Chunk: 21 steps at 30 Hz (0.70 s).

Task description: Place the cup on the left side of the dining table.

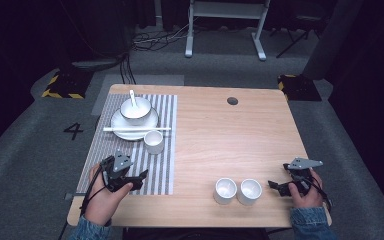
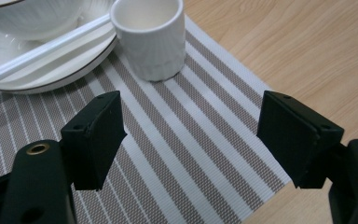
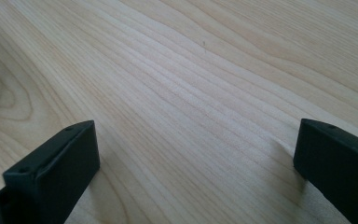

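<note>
A striped placemat (image 1: 161,165) lies on the left half of the wooden table (image 1: 230,140). On it stand a white plate (image 1: 119,131) with a bowl (image 1: 135,111), a spoon (image 1: 132,98) in the bowl, chopsticks (image 1: 136,129) across the plate, and a small white cup (image 1: 154,141). My left gripper (image 1: 141,179) rests open on the mat's near part, with the cup (image 2: 150,39) ahead of its jaws and nothing between them. Two more white cups (image 1: 225,190) (image 1: 249,191) stand side by side near the front edge. My right gripper (image 1: 276,187) is open just right of them, over bare wood (image 3: 191,93).
A round grommet hole (image 1: 232,100) sits at the table's far side. Beyond the table stand a white desk frame (image 1: 225,30), floor cables (image 1: 155,40) and yellow-black floor blocks (image 1: 62,85). Bare wood spans the table's middle and right.
</note>
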Each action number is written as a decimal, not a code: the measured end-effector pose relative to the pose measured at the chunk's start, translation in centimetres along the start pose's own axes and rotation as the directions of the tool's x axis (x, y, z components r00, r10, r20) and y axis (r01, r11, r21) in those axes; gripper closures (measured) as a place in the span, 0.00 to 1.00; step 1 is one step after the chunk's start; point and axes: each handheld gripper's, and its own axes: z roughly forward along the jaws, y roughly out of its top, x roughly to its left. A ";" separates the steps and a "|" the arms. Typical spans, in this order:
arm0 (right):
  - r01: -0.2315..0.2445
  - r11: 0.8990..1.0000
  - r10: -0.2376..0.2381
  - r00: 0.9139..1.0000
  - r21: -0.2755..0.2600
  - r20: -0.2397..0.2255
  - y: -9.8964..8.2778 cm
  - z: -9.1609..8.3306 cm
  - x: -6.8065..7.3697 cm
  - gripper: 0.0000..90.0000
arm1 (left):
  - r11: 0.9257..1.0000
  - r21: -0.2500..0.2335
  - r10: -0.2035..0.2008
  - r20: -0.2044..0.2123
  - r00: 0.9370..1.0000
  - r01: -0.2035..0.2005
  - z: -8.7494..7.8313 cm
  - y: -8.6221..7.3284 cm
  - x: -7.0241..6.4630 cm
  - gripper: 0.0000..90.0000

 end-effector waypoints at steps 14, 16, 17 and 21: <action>0.000 1.000 0.000 1.000 0.000 0.000 0.0 0.0 0.0 0.00 | 1.000 0.025 -0.018 0.019 1.000 0.017 -0.6 -3.2 0.9 0.23; 0.000 1.000 0.000 1.000 0.000 0.000 0.0 0.0 0.0 0.00 | 1.000 0.020 -0.017 0.023 1.000 0.017 -0.6 -3.8 1.0 0.23; 0.000 1.000 0.000 1.000 0.000 0.000 0.0 0.0 0.0 0.00 | 0.999 0.015 -0.029 0.035 0.999 0.028 -0.4 -4.5 1.2 0.22; 0.000 1.000 0.000 1.000 0.000 0.000 0.0 0.0 0.0 0.00 | 0.999 0.037 -0.031 0.048 0.998 0.030 0.3 -6.1 1.2 0.21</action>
